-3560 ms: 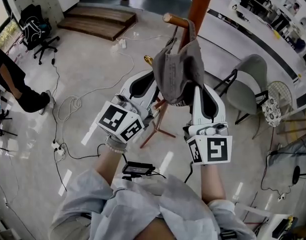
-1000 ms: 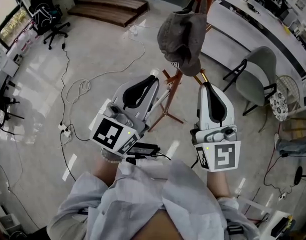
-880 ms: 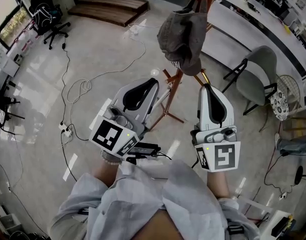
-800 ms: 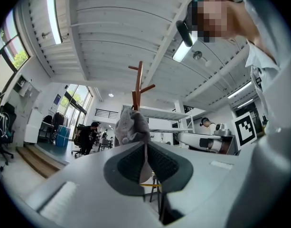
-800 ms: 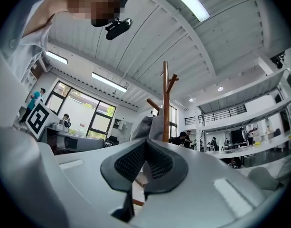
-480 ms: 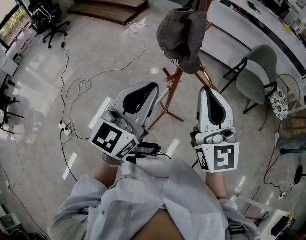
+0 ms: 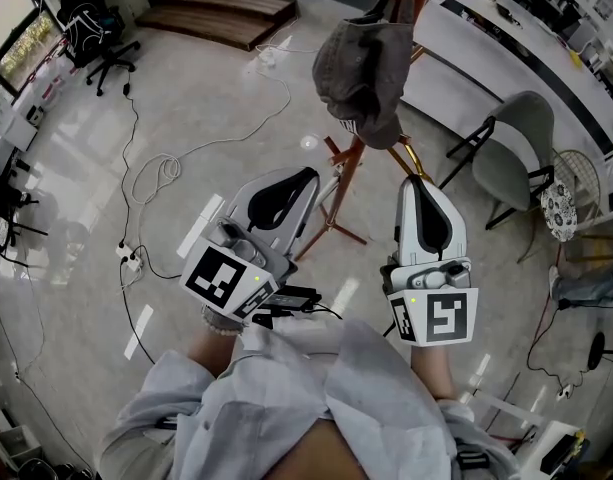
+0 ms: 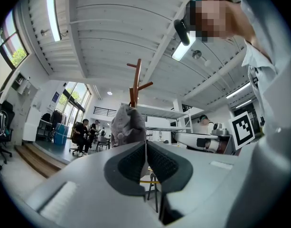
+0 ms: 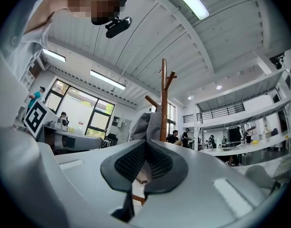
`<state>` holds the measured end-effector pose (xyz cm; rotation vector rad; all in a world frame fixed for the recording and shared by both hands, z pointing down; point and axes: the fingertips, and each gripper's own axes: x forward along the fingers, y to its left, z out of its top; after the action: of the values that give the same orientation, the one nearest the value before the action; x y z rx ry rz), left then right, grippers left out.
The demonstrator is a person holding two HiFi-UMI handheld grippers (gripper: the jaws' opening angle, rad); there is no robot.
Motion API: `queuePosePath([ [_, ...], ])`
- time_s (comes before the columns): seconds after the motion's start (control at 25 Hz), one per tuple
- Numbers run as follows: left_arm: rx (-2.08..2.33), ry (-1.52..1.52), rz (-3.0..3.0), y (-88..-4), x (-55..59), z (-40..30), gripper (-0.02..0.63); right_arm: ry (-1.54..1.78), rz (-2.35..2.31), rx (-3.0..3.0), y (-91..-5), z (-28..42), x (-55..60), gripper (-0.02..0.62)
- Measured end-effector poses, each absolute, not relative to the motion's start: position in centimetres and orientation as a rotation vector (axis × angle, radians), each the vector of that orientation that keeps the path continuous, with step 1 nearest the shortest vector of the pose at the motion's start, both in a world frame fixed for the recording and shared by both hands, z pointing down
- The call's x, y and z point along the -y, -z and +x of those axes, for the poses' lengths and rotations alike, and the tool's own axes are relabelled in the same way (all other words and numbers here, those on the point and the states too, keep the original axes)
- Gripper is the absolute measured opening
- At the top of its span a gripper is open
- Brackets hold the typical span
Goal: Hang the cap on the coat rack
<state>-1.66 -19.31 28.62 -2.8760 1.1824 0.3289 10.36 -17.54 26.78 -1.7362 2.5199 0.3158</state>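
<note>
Open office, pale floor (image 7: 186, 118), cables strewn. Cap (image 7: 364, 68) draped on coat rack (image 7: 351, 173) peg, clear of my tools. My left tool (image 7: 304, 178), right tool (image 7: 416, 183): jaws closed, empty, below cap. Hanging looks done; only withdrawal left

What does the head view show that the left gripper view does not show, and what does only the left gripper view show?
Only the head view: the pale glossy floor with white cables, the grey shell chair, and the left gripper and the right gripper seen from above. Only the left gripper view: the white ribbed ceiling, seated people in the background, and the left gripper's jaws, together and empty. Both: the grey fabric cap hanging on the brown wooden coat rack, with no gripper touching it.
</note>
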Motion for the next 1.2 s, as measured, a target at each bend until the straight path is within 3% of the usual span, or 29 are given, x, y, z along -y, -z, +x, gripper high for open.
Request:
queuePosePath([
  [1.2, -1.183, -0.323, -2.893, -29.18, 19.98, -1.26, 0.015, -0.31, -1.738, -2.548, -27.31, 10.12, 18.07, 0.006],
])
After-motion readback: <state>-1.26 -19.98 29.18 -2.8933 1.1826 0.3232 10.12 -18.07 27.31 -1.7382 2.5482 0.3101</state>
